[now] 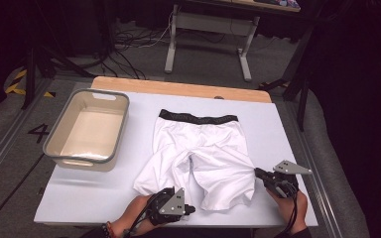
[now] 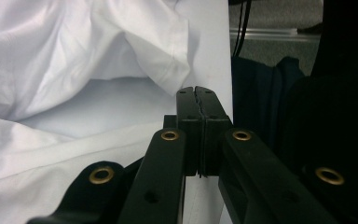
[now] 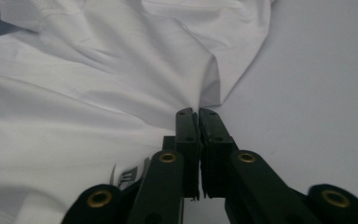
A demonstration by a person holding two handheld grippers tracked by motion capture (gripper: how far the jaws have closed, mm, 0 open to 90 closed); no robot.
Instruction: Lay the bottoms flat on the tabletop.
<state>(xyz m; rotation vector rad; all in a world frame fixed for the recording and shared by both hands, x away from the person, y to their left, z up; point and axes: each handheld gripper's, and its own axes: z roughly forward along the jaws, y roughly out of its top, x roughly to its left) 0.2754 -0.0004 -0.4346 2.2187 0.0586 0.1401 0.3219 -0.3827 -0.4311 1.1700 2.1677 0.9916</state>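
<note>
Item under handling: a pair of white shorts with a black waistband, lying flat on the tabletop. The long axis runs from waistband to leg hems, that is, away from the person toward the near edge; the waistband points to the far side and both leg openings point back at the two tools.

Left gripper: jaws pressed together, nothing between them (confirmed in the left gripper view, where the pads meet edge to edge). The nearest cloth is the hem corner of a shorts leg, just ahead of the jaw tips and slightly to their left; more fabric lies along the left flank of the jaws.

Right gripper: jaws nearly together, a thin slit visible between the pads, holding nothing. In the right gripper view a pointed fold at the cloth's edge sits directly ahead of the tips, just beside them; whether it touches them cannot be told. Bare tabletop lies to the right of these jaws.

Judgement: both tools are stationed at the leg ends, one per leg, with the right one closer to its cloth edge. A grasp on either hem would first require the jaws to spread, then advance forward along the garment's long axis. A grey bin stands well apart, beyond the left gripper.
</note>
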